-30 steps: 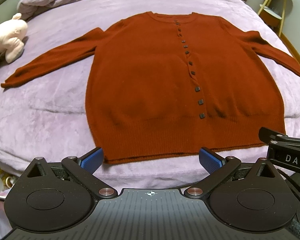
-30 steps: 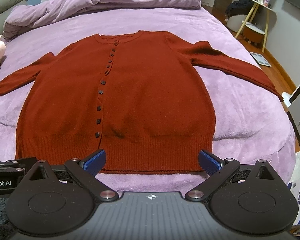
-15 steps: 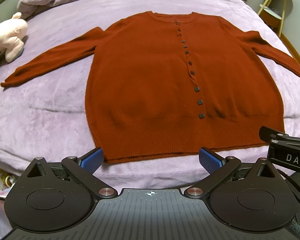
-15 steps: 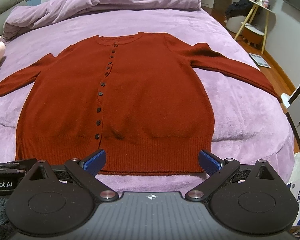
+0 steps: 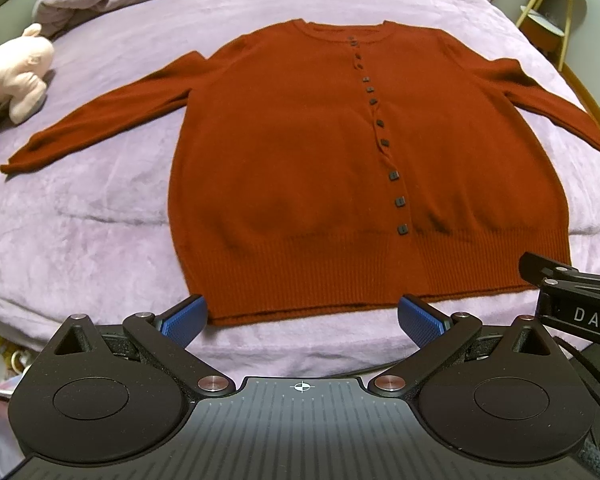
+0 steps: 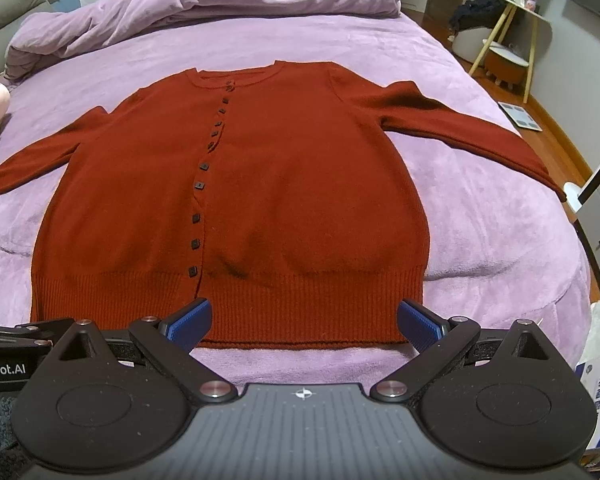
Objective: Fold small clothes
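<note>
Cardigan: a rust-red knitted cardigan (image 5: 300,168) with dark square buttons (image 5: 393,176) lies flat and face up in the middle of the frame, both sleeves spread out to the sides, ribbed hem toward the cameras.
Bed: the cardigan rests on a lilac plush bed cover (image 5: 92,216); a crumpled lilac duvet (image 6: 204,12) lies along the top of the frame.
Left gripper: the left gripper (image 5: 302,318), with blue pads, is spread wide, empty, just in front of the hem at the bottom of the frame.
Right gripper: the right gripper (image 6: 304,320) is also spread wide and holds nothing, its fingertips over the hem.
Toy: a pale pink plush toy (image 5: 14,76) lies at the upper left.
Stool: a yellow-legged side table (image 6: 512,36) stands at the upper right.
</note>
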{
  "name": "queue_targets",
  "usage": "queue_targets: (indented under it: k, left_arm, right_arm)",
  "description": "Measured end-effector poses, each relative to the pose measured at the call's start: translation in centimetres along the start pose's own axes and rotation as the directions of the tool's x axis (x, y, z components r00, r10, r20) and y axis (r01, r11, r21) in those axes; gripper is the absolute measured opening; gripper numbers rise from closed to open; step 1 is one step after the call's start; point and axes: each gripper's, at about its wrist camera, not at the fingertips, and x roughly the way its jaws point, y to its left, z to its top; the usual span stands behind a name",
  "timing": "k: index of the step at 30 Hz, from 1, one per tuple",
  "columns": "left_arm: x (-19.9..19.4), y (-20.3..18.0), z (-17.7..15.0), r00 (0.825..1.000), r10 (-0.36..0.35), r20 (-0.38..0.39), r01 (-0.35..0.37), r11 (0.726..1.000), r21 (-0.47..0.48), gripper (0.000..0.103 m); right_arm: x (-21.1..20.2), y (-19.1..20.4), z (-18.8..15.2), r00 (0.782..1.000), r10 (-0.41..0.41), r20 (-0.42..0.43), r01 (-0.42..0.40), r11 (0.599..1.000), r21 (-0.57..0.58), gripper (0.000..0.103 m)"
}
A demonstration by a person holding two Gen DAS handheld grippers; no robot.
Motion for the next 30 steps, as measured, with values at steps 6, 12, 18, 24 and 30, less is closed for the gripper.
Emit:
queue_targets:
  k: [6, 12, 18, 24, 30]
  left_arm:
    - [0.1, 0.0, 0.0, 1.0, 0.0, -0.002, 0.0, 1.0, -0.001, 0.103]
    - [0.2, 0.1, 0.0, 1.0, -0.001, -0.004, 0.001, 1.0, -0.001, 0.103]
    - [0.7, 0.2, -0.1, 1.0, 0.001, -0.012, -0.001, 1.0, -0.002, 0.103]
    - [1.1, 0.2, 0.0, 1.0, 0.003, -0.019, -0.004, 1.0, -0.003, 0.103]
    - [1.4, 0.2, 0.1, 1.0, 0.005, -0.028, -0.005, 1.0, -0.006, 0.103]
  right_arm:
    - [0.0, -0.1, 0.0, 1.0, 0.003, 0.0, -0.003, 1.0, 0.001, 0.099]
    - [0.2, -0.3, 0.0, 1.0, 0.011, -0.003, -0.011, 1.0, 0.005, 0.099]
    - [0.4, -0.5, -0.1, 1.0, 0.021, -0.002, -0.021, 1.0, 0.012, 0.099]
    - [0.5, -0.6, -0.2, 0.999, 0.037, 0.0, -0.037, 0.999, 0.025, 0.099]
    - [0.7, -0.7, -0.3, 0.999, 0.051, 0.001, -0.051, 0.998, 0.03, 0.099]
